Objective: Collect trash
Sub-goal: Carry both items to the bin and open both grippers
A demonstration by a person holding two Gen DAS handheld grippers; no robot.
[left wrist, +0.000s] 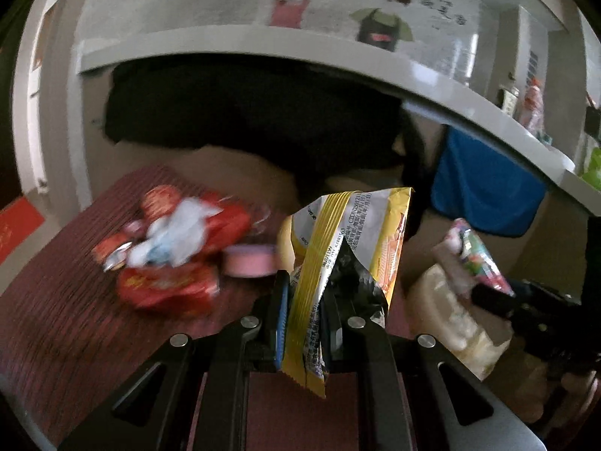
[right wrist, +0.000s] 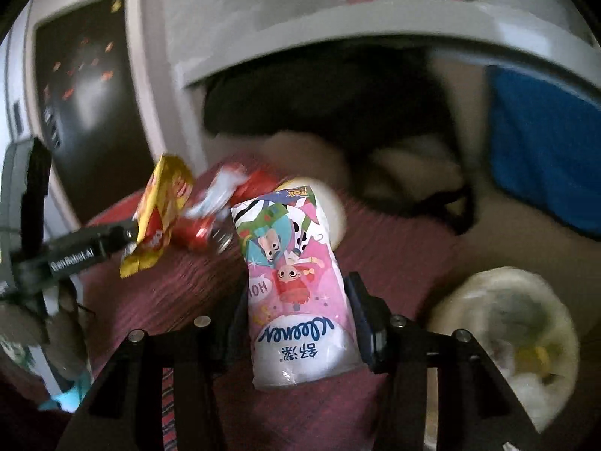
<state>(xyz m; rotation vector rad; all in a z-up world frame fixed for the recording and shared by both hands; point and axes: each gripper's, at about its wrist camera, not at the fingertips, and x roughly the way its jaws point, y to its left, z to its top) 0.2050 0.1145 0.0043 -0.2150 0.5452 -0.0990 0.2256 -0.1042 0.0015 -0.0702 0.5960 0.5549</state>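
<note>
My left gripper is shut on a torn yellow snack wrapper and holds it upright above the dark red tabletop; it also shows in the right wrist view. My right gripper is shut on a pink cartoon-printed tissue pack, also seen at the right of the left wrist view. A blurred pile of red wrappers and white tissue lies on the table to the left; it also shows in the right wrist view.
A pale bag-lined bin with trash in it stands low at the right, also in the left wrist view. A pink round tin sits by the pile. A white shelf edge, dark cloth and a blue item lie behind.
</note>
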